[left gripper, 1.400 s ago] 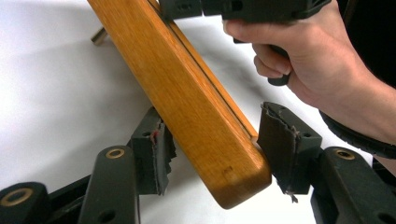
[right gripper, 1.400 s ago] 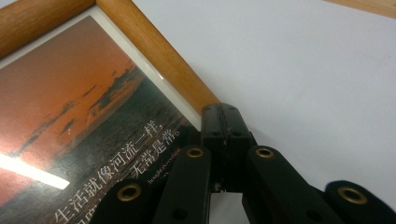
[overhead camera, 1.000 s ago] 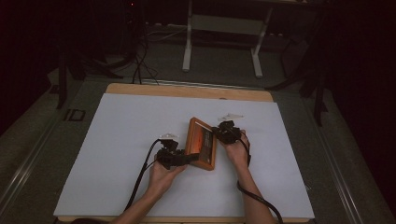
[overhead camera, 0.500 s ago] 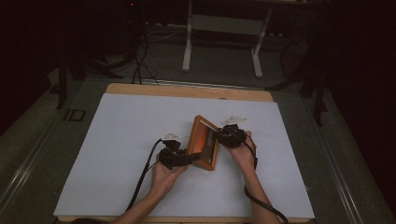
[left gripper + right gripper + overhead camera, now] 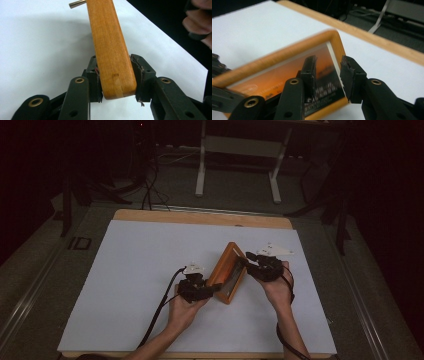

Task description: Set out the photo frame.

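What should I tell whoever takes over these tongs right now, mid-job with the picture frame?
Left tongs: shut on the near end of the wooden picture frame, gripping its edge firmly.
Right tongs: open, jaws apart in front of the frame's glass face near its far end, not gripping.
Frame: tilted up on the white table cover, photo side toward the right hand; a brass pin sticks out at the back.
Done: frame lifted onto its edge.
Left: probably close the right tongs on the far rim, then set the frame standing. Do not release the left before that.
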Tool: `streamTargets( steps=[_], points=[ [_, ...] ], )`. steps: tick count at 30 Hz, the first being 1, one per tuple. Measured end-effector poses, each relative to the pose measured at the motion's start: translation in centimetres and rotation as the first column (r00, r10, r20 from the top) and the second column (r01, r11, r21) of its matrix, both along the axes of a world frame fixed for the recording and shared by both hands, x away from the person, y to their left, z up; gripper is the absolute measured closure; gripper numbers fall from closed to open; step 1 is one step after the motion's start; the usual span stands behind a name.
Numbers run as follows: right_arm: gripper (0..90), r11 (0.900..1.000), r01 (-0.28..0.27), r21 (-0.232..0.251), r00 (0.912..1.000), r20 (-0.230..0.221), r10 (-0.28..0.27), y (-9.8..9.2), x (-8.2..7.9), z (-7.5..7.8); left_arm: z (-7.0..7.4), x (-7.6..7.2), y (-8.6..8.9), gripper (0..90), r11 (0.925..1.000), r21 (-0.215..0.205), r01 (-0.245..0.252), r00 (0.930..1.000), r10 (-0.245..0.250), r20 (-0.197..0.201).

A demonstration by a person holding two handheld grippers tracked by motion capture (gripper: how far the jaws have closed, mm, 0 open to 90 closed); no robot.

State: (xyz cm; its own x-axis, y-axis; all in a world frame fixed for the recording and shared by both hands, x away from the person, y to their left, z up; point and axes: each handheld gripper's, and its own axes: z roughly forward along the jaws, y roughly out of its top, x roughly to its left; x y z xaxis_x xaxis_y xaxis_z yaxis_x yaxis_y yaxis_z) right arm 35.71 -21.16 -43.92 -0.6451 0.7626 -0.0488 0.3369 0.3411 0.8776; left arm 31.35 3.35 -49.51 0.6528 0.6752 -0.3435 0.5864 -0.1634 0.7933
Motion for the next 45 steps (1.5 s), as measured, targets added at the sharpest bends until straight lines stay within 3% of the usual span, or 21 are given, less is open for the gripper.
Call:
streamTargets(
  steps=[3,4,8,11,20,22,25,26,30,34,38,40,41,43,45],
  points=[
    [65.3,1.000,0.012,0.010,0.9997,0.021,-0.013,-0.5,-0.4,0.7,0.3,-0.1,-0.8,67.7,0.9999,-0.008,0.014,0.9999,-0.014,0.001],
    [66.3,1.000,0.018,0.012,0.9994,0.029,-0.018,-0.6,-0.5,0.9,0.5,-0.2,-1.3,68.8,0.9997,-0.001,0.026,0.9995,-0.026,0.018],
    [77.2,0.999,0.041,0.029,0.9971,0.064,-0.042,-1.4,-1.0,1.2,1.0,-0.8,-2.9,69.2,0.9968,0.072,0.036,0.9950,-0.043,0.091],
    [86.1,0.998,0.059,0.017,0.9956,0.072,-0.060,-2.0,-1.4,1.1,1.1,-0.9,-3.3,69.1,0.9953,0.085,0.046,0.9926,-0.055,0.108],
    [89.5,0.996,0.082,0.024,0.9951,0.054,-0.083,-3.1,-1.4,0.2,1.0,-0.5,-3.6,68.7,0.9907,0.087,0.104,0.9822,-0.117,0.147],
    [89.5,0.996,0.086,0.014,0.9953,0.043,-0.087,-3.2,-1.4,-0.1,1.0,-0.7,-3.8,68.6,0.9885,0.100,0.114,0.9774,-0.129,0.167],
    [89.6,0.997,0.083,0.005,0.9959,0.035,-0.083,-3.3,-1.5,-0.6,0.9,-0.7,-3.9,67.7,0.9882,0.091,0.123,0.9758,-0.137,0.170],
    [89.7,0.996,0.084,0.003,0.9960,0.030,-0.084,-3.3,-1.5,-0.7,0.7,-0.8,-3.9,66.7,0.9892,0.070,0.128,0.9775,-0.138,0.159],
    [89.7,0.996,0.085,0.037,0.9957,0.034,-0.086,-3.7,-1.8,-1.1,-0.4,-1.0,-3.9,54.1,0.9882,0.078,0.131,0.9805,-0.141,0.137],
    [89.7,0.995,0.086,0.048,0.9955,0.035,-0.088,-3.9,-2.0,-1.1,-1.7,-1.2,-4.0,52.7,0.9879,0.083,0.131,0.9835,-0.140,0.114],
    [89.7,0.994,0.089,0.057,0.9951,0.037,-0.091,-4.1,-2.2,-1.2,-2.6,-1.2,-4.3,54.5,0.9865,0.106,0.124,0.9849,-0.136,0.108],
    [89.7,0.994,0.089,0.060,0.9951,0.037,-0.092,-4.1,-2.2,-1.3,-3.0,-1.2,-4.3,61.0,0.9850,0.109,0.133,0.9835,-0.145,0.108],
    [89.7,0.994,0.091,0.062,0.9949,0.039,-0.094,-4.0,-2.2,-1.3,-3.0,-1.3,-4.4,63.8,0.9851,0.109,0.133,0.9821,-0.146,0.119],
    [89.7,0.994,0.093,0.063,0.9945,0.043,-0.096,-3.9,-2.2,-1.3,-2.8,-1.5,-4.5,66.8,0.9815,0.148,0.121,0.9781,-0.143,0.151],
    [89.3,0.994,0.095,0.059,0.9942,0.045,-0.098,-3.8,-2.2,-1.3,-2.7,-1.5,-4.5,68.1,0.9782,0.166,0.124,0.9764,-0.150,0.155]
  ],
)
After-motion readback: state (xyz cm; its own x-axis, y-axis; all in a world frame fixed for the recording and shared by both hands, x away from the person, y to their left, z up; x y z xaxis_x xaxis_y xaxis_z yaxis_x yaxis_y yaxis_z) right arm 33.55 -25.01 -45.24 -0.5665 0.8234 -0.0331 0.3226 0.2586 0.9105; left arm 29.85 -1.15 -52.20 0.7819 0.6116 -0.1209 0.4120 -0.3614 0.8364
